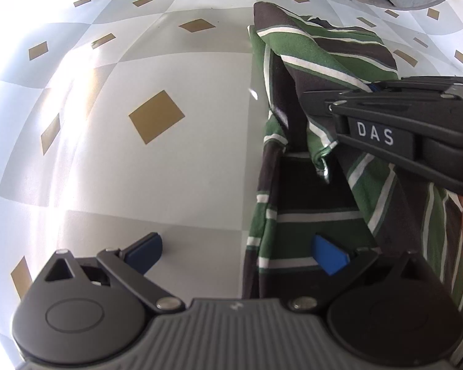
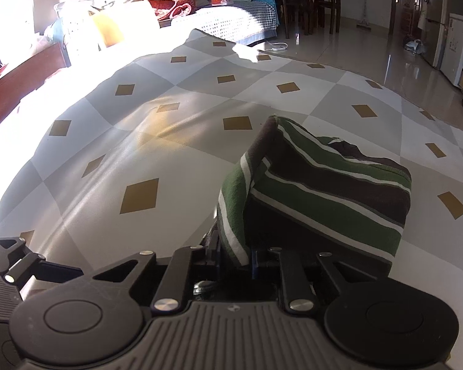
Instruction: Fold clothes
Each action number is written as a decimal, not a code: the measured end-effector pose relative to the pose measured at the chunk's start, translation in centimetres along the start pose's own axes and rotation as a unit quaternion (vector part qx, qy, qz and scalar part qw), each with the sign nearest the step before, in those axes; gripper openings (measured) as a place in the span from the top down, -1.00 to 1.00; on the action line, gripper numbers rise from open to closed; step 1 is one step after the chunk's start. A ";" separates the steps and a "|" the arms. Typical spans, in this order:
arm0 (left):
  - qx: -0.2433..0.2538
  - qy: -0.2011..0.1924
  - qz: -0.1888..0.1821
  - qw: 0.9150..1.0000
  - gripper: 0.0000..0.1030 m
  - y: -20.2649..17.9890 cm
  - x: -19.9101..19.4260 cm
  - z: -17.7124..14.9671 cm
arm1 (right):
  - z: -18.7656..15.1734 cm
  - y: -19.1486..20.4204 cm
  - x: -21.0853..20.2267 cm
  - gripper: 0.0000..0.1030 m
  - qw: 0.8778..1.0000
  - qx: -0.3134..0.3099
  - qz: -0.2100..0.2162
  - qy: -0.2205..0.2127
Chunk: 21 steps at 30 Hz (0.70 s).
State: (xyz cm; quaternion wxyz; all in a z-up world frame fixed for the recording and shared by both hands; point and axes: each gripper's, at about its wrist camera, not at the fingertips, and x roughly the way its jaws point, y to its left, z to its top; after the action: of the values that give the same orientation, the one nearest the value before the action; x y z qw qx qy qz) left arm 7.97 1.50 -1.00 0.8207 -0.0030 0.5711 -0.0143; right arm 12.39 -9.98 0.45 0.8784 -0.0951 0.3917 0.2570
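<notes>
- Nearest the left wrist camera, the left gripper (image 1: 236, 251) hangs with its jaws wide and nothing clamped; one blue pad (image 1: 328, 254) sits over the garment's edge, the other over bare cloth-covered surface.
- Striped garment (image 1: 318, 203), green and dark brown with thin white lines, lies partly gathered on the checked worktop cover (image 1: 157, 169) and runs from under the left gripper's right side away toward the far end of the worktop.
- Right gripper (image 2: 235, 259) has its jaws drawn narrow on a pinched fold of that garment; in its own view the cloth rises from between the pads and drapes away to the right in a raised hump.
- Seen from the left wrist, the right gripper comes in from the right, just above the middle of the garment, with a fold caught at its tip.
- Judgement: the right hand already has the cloth, so the next grab falls to the left hand, whose free edge lies just to the right of its open jaws, long axis running away from the camera.
</notes>
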 end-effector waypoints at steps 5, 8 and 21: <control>0.000 0.000 0.003 1.000 -1.00 -0.1 0.2 0.1 | 0.4 0.0 -1.9 0.74 0.998 -0.037 -0.053 -0.018; -0.001 0.000 0.004 1.000 -1.00 0.0 0.1 0.1 | 0.7 0.1 -3.3 0.74 0.992 -0.076 -0.097 -0.033; -0.085 -0.019 -0.023 0.996 -1.00 3.2 -1.6 1.9 | -1.2 3.3 -2.7 0.74 0.941 -0.265 -0.203 -0.048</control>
State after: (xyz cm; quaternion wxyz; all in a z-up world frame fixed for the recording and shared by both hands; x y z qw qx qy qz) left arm 9.30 4.69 1.09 0.8278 -0.0864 0.5542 0.0156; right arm 8.33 -8.66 1.73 0.8727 -0.3894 0.2389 0.1724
